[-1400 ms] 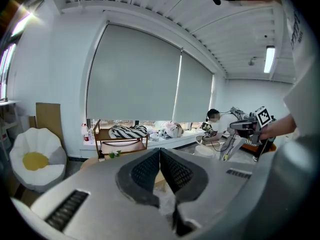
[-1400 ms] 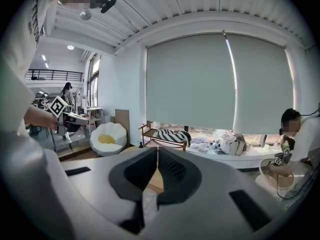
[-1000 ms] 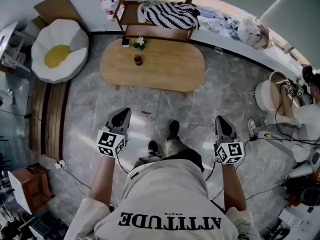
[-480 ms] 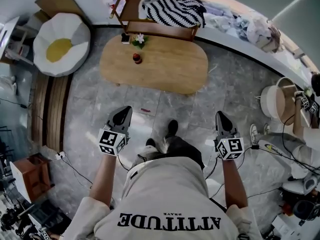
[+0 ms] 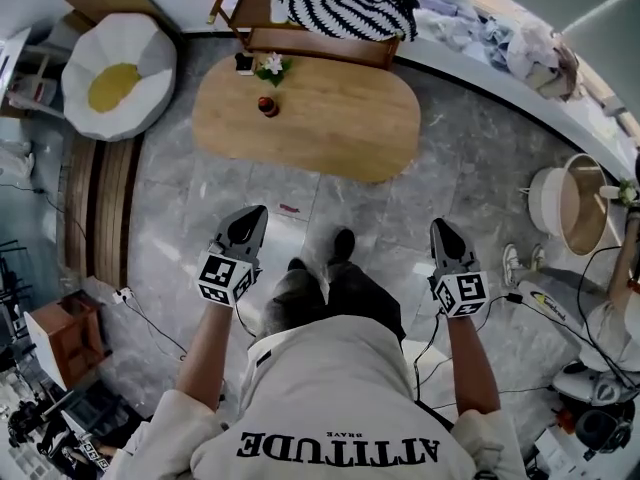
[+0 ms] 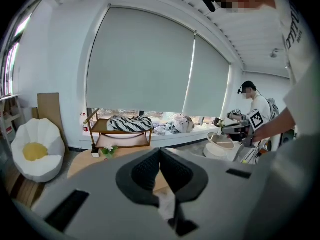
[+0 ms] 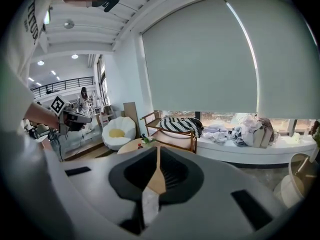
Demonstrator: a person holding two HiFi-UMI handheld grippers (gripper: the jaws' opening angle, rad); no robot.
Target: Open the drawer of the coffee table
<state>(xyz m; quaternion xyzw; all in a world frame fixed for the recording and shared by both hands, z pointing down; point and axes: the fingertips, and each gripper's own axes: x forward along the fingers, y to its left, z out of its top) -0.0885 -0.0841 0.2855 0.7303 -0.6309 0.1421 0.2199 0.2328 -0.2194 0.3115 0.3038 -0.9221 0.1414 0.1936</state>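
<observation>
You've opened nothing yet: your left gripper (image 5: 256,214) and right gripper (image 5: 439,226), fingers closed and empty, hang well short of the desk (image 5: 320,123).

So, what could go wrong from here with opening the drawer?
1. The left gripper and right gripper are shut and well short of the coffee table; they must open before any handle.
2. No drawer shows from here, so the side may be wrong.
3. A hard pull could tip the small red jar.

Left gripper (image 6: 160,151) jaws together, nothing between them, coffee table (image 6: 82,161) beyond
</observation>
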